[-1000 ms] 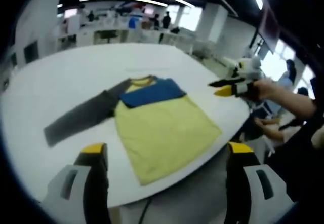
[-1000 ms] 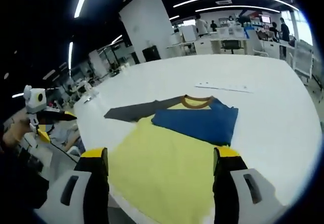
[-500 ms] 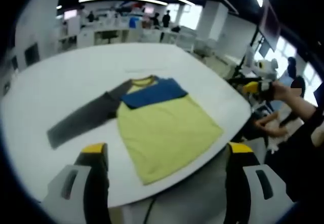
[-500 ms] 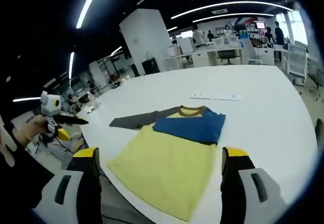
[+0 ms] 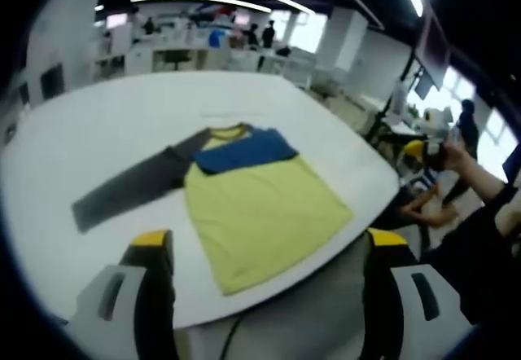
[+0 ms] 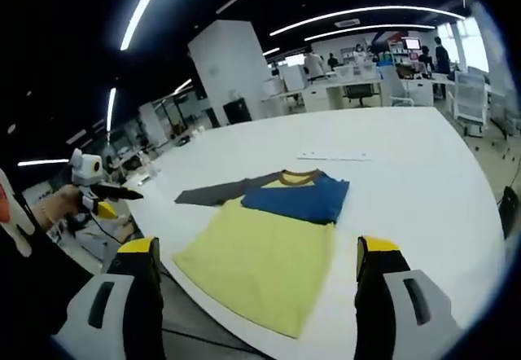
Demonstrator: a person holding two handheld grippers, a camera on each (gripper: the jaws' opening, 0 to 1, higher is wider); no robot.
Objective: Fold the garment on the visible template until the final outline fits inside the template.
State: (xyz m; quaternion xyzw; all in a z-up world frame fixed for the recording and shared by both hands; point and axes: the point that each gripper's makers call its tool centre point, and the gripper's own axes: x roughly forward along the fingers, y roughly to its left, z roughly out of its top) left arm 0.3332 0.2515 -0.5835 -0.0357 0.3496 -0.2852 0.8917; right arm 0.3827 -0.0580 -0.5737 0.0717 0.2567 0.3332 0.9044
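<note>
The garment lies flat on the white table. Its yellow body reaches the table's near edge. A blue sleeve is folded across the chest, and a grey sleeve stretches out to the left. My left gripper is open, held back off the table's edge, with nothing between its jaws. The right gripper is in a hand off the table's right side. In the right gripper view the yellow body, blue sleeve and grey sleeve lie ahead of my open right gripper. The left gripper is at the far left.
A thin pale strip lies on the table beyond the collar. A dark cable hangs below the table's near edge. Desks, a white pillar and people fill the room behind. A person's arm reaches in at the right.
The right gripper has drawn back from the table's right edge, so the garment looks smaller in its view. The garment has not moved. The left gripper has hardly shifted.
</note>
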